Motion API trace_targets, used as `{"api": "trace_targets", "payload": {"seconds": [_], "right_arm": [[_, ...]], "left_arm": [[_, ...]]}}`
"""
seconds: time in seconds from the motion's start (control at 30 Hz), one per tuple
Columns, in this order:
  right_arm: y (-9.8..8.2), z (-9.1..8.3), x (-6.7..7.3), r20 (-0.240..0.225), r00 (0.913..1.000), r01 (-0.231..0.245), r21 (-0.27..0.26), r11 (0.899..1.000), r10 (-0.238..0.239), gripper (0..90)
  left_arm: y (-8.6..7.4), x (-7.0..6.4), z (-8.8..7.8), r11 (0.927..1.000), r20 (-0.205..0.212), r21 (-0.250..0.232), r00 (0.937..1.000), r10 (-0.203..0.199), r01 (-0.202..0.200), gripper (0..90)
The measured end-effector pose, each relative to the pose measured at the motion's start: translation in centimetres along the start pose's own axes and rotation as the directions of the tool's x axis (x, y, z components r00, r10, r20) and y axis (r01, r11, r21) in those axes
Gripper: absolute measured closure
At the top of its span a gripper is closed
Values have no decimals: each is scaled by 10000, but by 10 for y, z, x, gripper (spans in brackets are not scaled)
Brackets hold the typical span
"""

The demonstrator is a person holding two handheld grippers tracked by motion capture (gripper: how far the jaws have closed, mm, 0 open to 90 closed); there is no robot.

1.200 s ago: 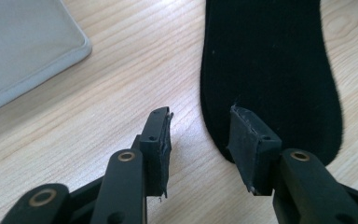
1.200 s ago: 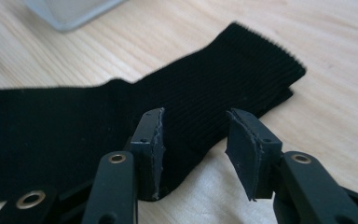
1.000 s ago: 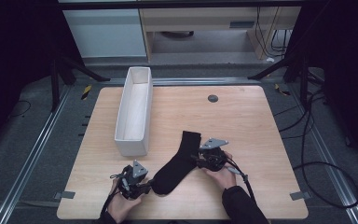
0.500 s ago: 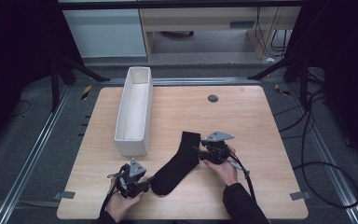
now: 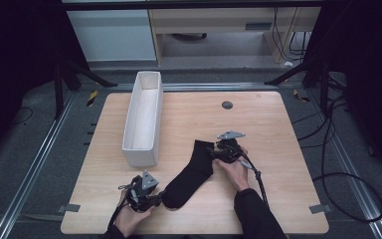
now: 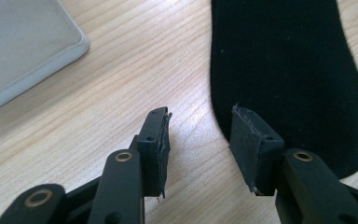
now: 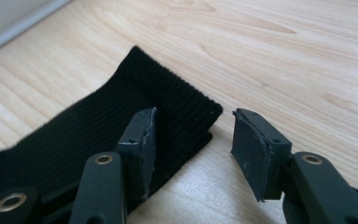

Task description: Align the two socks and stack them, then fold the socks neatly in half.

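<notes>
The black sock lay flat on the table, toe beside the left gripper, ribbed cuff at the right gripper. Both grippers were released, the right's jaws just opening. A white box stood beyond the left fingers.

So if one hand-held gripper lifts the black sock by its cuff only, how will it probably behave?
The black sock lies flat and thin on the table, so it would likely hang limp and fold. Its ribbed knit cuff looks soft, so the pads should probably grip it without slipping. It seems light, and unlikely to roll or break.
</notes>
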State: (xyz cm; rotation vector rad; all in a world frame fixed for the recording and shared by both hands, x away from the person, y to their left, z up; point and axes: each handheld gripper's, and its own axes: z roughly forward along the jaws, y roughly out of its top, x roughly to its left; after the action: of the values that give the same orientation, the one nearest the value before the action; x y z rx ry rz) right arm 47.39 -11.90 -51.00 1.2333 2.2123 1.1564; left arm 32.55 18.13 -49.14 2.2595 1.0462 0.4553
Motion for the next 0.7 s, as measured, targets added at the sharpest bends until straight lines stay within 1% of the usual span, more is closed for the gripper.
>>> {"api": "trace_targets", "payload": {"seconds": [0.03, 0.07, 0.2, 0.3, 0.33, 0.4, 0.5, 0.6, 0.7], "right_arm": [[0, -1, -1, -20, 9999, -132, -84, 9999, 132, 493], [0, -1, -2, 63, 9999, -93, -63, 9999, 93, 493], [0, 0, -4, 47, 9996, -287, 129, 9995, 287, 501], [0, 0, -3, 82, 9998, -207, 189, 9996, 205, 529], [1, 0, -2, 79, 9997, -245, 231, 9994, 243, 552], [1, 0, 0, -39, 9996, -286, 288, 9992, 287, 634], [1, -1, 2, -191, 9991, -363, 345, 9987, 369, 717], [0, -2, 2, -463, 9960, -747, 396, 9964, 765, 798], [1, -2, 2, -563, 9960, -677, 300, 9973, 693, 819]], "left_arm": [[0, 0, 1, 10000, 30, 7, 10000, 2, -2, 556], [0, -1, 2, 10000, 56, 22, 10000, 13, -13, 555], [1, -2, 3, 10000, 85, 41, 9999, 71, -71, 553], [1, -1, 3, 10000, 100, 10, 9999, 77, -77, 553], [1, -1, 3, 9999, 90, 43, 9999, 92, -93, 553], [2, -2, 3, 9999, 70, 17, 9999, 104, -104, 553], [2, -3, 3, 9999, 74, 12, 9999, 130, -130, 552], [2, -2, 4, 9999, 84, 7, 9999, 147, -147, 551], [3, -2, 4, 9999, 43, -36, 9999, 140, -140, 554]]}}
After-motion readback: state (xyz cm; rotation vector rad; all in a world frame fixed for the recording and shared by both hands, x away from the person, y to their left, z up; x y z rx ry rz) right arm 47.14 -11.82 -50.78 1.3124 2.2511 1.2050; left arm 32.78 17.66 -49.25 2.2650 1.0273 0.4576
